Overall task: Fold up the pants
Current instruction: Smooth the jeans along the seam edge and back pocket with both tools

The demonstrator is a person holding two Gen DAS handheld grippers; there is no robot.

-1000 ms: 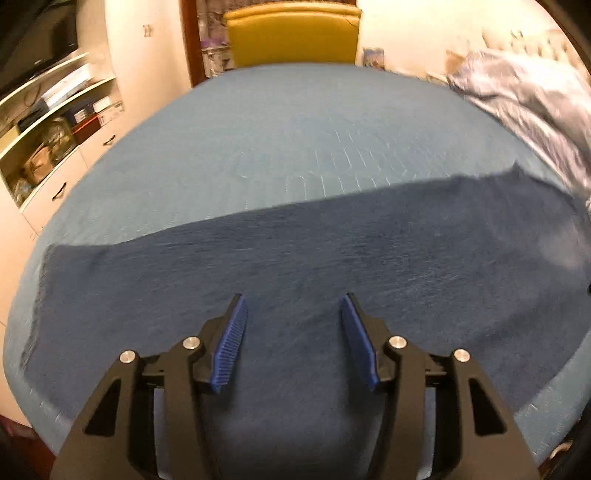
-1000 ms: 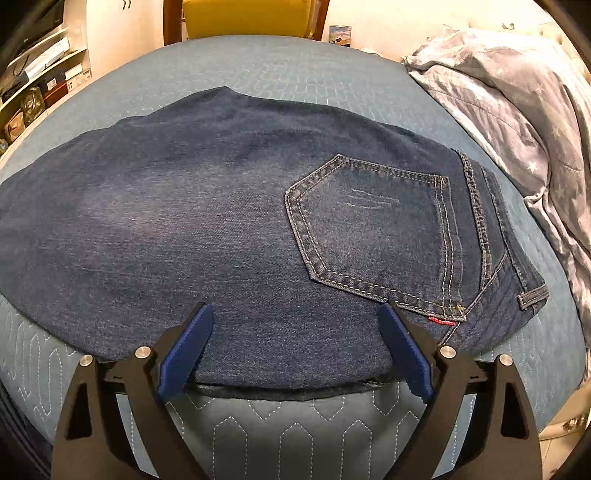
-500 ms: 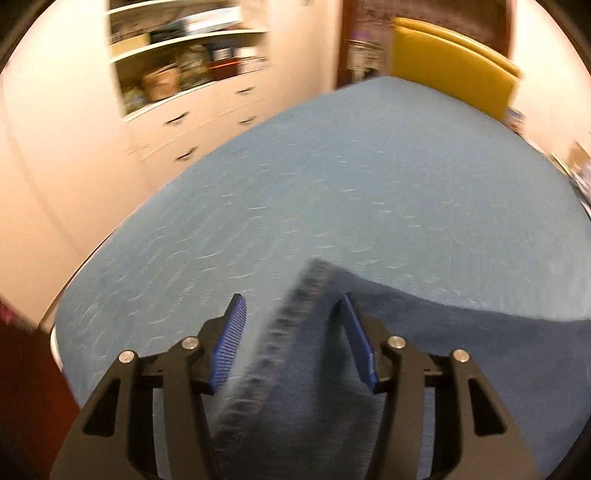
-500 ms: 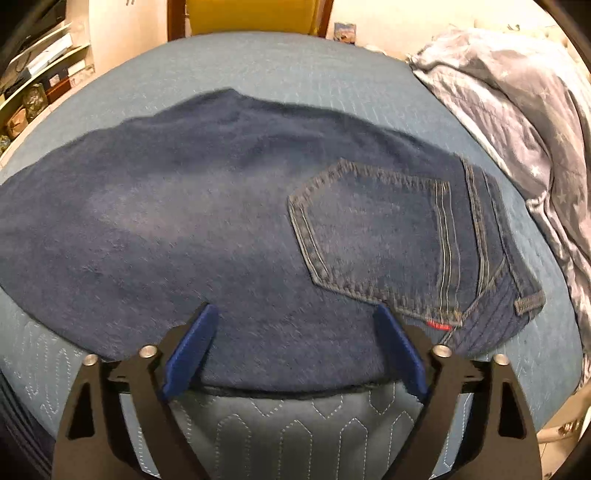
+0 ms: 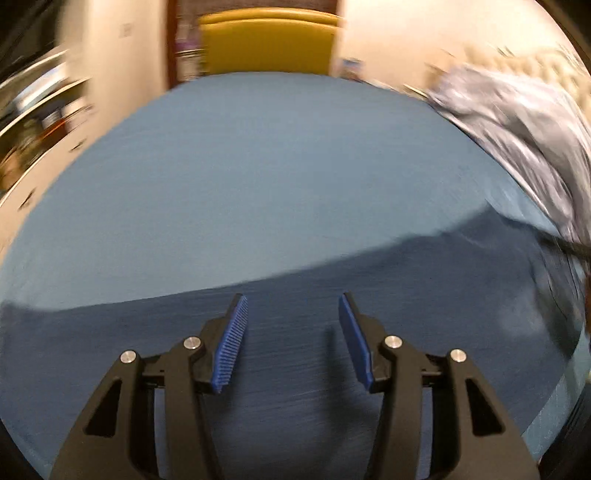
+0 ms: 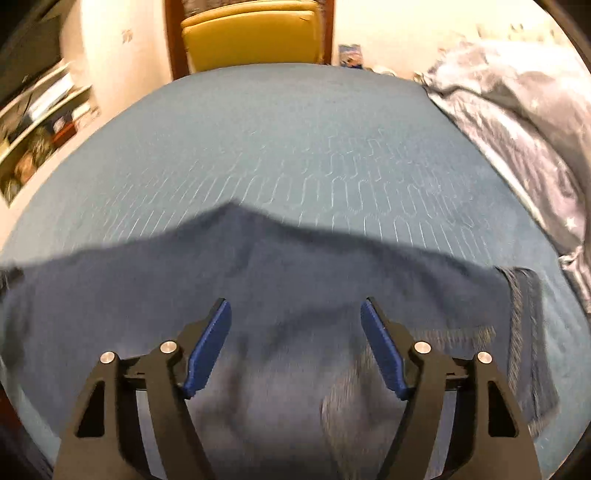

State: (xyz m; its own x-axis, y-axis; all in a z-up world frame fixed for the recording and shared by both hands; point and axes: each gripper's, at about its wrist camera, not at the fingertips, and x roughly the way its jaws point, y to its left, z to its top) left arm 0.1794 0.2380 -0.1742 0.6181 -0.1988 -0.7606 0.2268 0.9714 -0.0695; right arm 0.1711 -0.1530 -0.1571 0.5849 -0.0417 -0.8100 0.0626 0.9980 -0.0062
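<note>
Dark blue denim pants (image 5: 424,295) lie flat across the near part of a blue quilted bed (image 5: 258,166). In the left wrist view my left gripper (image 5: 293,306) hovers open over the leg fabric, nothing between its blue pads. In the right wrist view the pants (image 6: 277,277) fill the lower half, with the waistband (image 6: 524,325) at the right. My right gripper (image 6: 295,314) is open above the seat area, holding nothing. Both views are motion-blurred.
A grey star-print blanket (image 6: 524,122) is heaped along the bed's right side. A yellow headboard (image 6: 251,33) stands at the far end. White shelves and drawers (image 6: 40,122) line the left wall. Bare quilt (image 6: 295,140) stretches beyond the pants.
The left gripper has swung back from the leg hem at the left edge to face the headboard. The right gripper moved forward over the pants; the back pocket has slipped beneath it.
</note>
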